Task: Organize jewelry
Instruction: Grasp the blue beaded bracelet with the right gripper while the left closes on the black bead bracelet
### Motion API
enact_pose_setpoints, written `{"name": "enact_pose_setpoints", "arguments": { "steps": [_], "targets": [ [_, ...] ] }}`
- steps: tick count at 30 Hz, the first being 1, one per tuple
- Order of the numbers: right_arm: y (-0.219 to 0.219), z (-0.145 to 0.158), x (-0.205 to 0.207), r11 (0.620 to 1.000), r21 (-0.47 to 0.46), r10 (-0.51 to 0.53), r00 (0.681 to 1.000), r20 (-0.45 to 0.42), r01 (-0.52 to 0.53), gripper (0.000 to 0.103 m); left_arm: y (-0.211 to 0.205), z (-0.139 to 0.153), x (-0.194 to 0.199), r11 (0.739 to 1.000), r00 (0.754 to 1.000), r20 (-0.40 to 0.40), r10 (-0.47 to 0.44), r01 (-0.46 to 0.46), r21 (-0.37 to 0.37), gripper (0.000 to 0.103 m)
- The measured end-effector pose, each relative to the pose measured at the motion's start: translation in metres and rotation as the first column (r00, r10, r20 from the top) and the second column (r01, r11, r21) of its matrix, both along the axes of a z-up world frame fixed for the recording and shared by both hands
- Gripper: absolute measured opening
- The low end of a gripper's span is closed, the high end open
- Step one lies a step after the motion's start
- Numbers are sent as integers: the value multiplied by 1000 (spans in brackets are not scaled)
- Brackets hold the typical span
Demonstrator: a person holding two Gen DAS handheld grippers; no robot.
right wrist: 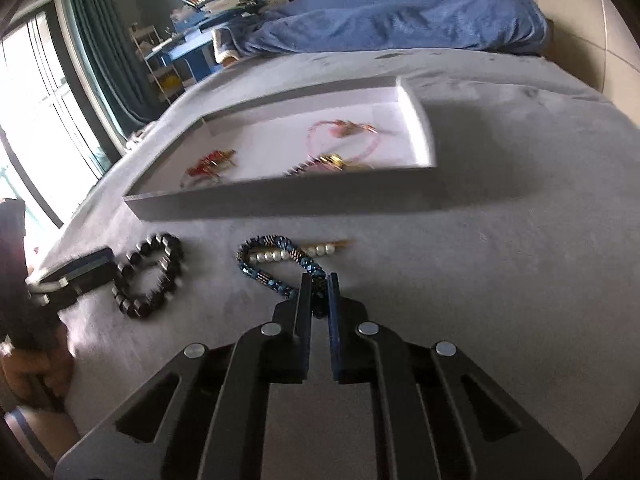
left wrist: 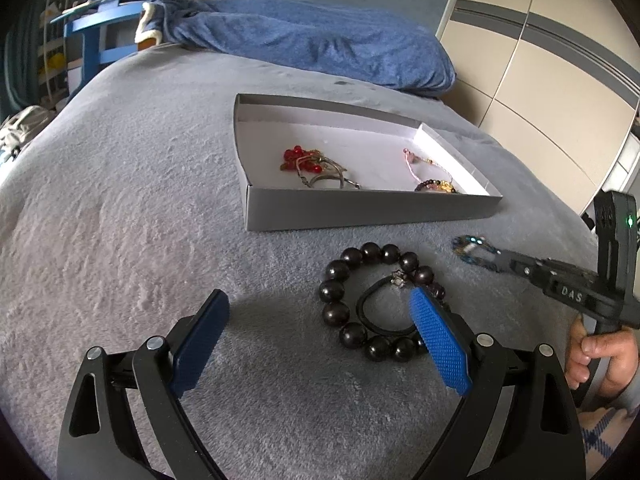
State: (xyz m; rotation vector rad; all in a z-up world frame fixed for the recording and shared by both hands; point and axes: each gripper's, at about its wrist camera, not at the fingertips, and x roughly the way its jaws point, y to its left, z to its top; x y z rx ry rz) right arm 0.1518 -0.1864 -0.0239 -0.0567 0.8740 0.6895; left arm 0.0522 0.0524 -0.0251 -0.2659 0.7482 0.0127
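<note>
A grey shallow box (left wrist: pixel 360 210) (right wrist: pixel 280 200) lies on the grey bedspread and holds red bead jewellery (left wrist: pixel 300 158), a pink bracelet (left wrist: pixel 412 160) and a dark bead bracelet with gold (left wrist: pixel 436 187). In front of it lies a black bead bracelet (left wrist: pixel 376 300) (right wrist: pixel 148 276) with a black hair tie (left wrist: pixel 372 312) inside its ring. My left gripper (left wrist: pixel 318 296) hovers open over the bracelet's left part. My right gripper (right wrist: pixel 318 280) (left wrist: pixel 496 258) is shut on a blue beaded bracelet (right wrist: pixel 260 268) (left wrist: pixel 472 250), which rests on the bedspread. A pearl bracelet (right wrist: pixel 280 255) lies partly under the blue one.
A blue blanket (left wrist: pixel 320 44) is bunched at the far end of the bed. A cream wardrobe (left wrist: pixel 540 80) stands to the right, blue shelves (left wrist: pixel 100 20) and a window with curtains (right wrist: pixel 60 80) to the left. A person's hand (left wrist: pixel 600 352) grips the right tool.
</note>
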Motion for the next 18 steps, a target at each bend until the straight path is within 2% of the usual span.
{"name": "enact_pose_setpoints", "arguments": {
  "steps": [6, 12, 14, 15, 18],
  "targets": [
    [3, -2, 0, 1000, -29, -6, 1000, 17, 7, 7, -5, 0, 1, 1000, 1000, -7, -10, 11, 25, 92],
    [4, -3, 12, 1000, 10, -1, 1000, -29, 2, 9, -11, -2, 7, 998, 998, -25, -62, 63, 27, 89],
    [6, -4, 17, 1000, 20, -3, 999, -47, 4, 12, -13, -5, 13, 996, 995, -54, -86, 87, 19, 79],
    [9, -5, 19, 1000, 23, 4, 998, -57, -3, 17, -12, -7, 15, 996, 994, -64, -90, 91, 14, 76],
    [14, -7, 19, 1000, 13, 12, 998, -58, -11, 19, -5, -7, 20, 996, 995, -65, -81, 79, -33, 67]
  ]
}}
